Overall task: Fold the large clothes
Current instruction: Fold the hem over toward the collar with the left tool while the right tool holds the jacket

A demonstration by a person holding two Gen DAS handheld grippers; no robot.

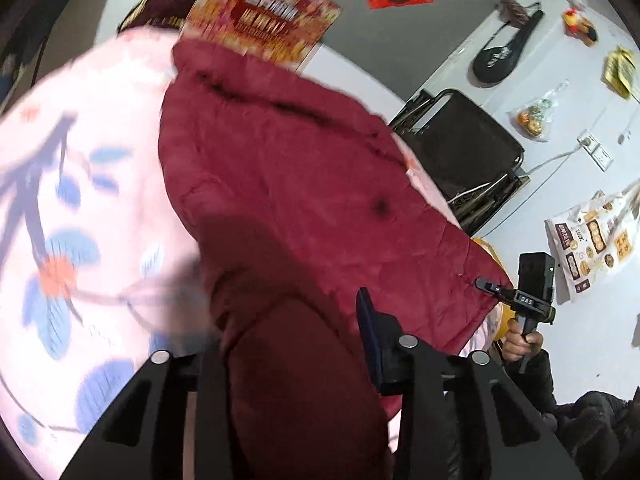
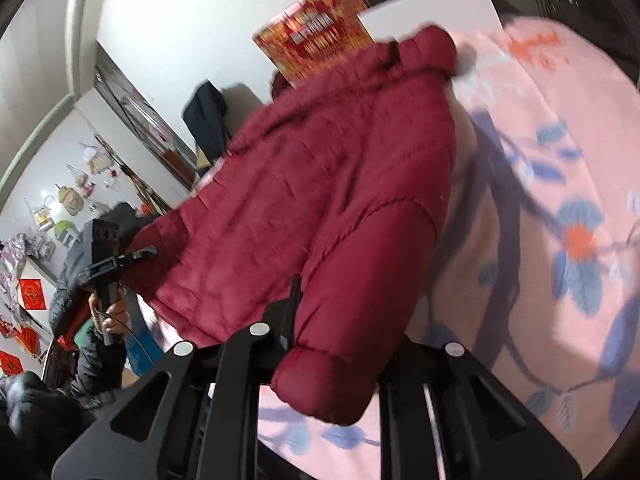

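Both the left gripper and right gripper clamp the maroon puffer jacket above the floral bedsheet; its slick padded bulk may slip free mid-fold.

Jacket: dark red quilted cloth, padded, with stitched seams and a faint sheen. Bed cover: pink soft matt cloth with printed blue leaves. Left gripper and right gripper: matt black plastic frames with bright metal bolt heads. Box: glossy printed cardboard.
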